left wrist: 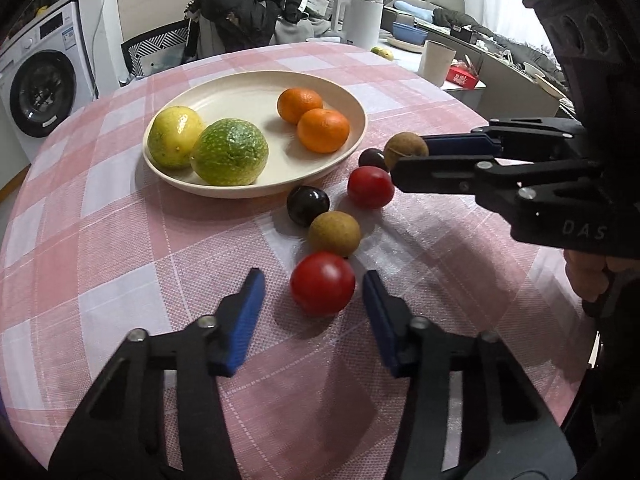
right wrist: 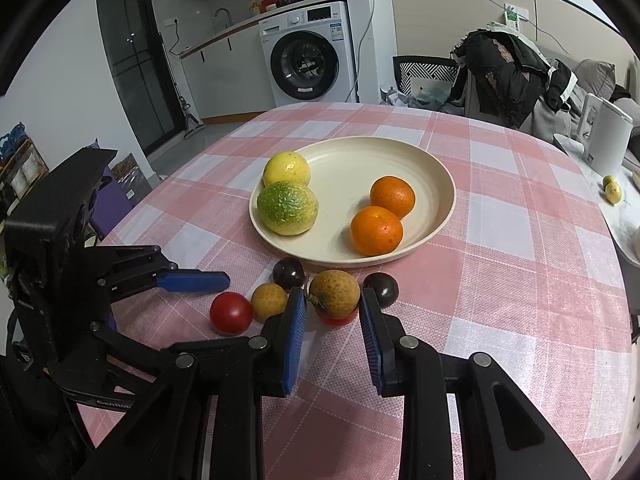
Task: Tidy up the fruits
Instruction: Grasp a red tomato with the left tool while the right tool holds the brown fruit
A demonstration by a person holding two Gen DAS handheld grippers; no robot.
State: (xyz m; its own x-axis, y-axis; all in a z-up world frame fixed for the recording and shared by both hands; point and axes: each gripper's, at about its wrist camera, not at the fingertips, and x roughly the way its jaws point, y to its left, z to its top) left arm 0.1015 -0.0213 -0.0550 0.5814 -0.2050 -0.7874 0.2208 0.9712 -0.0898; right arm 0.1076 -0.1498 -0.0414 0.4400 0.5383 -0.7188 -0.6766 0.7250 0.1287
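Here, the scene line by line.

Left gripper: your left gripper (left wrist: 314, 292) sits low over the checked tablecloth (left wrist: 120, 240) with its blue pads spread wide; the near red tomato (left wrist: 322, 283) lies between the tips, touching neither pad.

Right gripper: your right gripper (right wrist: 333, 300) pinches a brown longan (right wrist: 334, 293) at its fingertips; from the left wrist camera that longan (left wrist: 405, 149) looks raised above the cloth.

Plate: the cream plate (left wrist: 240, 92) holds 4 fruits, a yellow one (left wrist: 175, 137) touching a green one (left wrist: 229, 152) on one side, and 2 oranges (left wrist: 323, 130) touching each other on the other.

Loose fruit: beside the plate's near rim you have a second red tomato (left wrist: 370, 187), 2 dark round fruits (left wrist: 308, 205) and a second longan (left wrist: 334, 234), which lies just beside the near tomato.

Background: a washing machine (right wrist: 310, 60) stands past the table's far edge, and a white kettle (left wrist: 360, 20) stands beyond the table.
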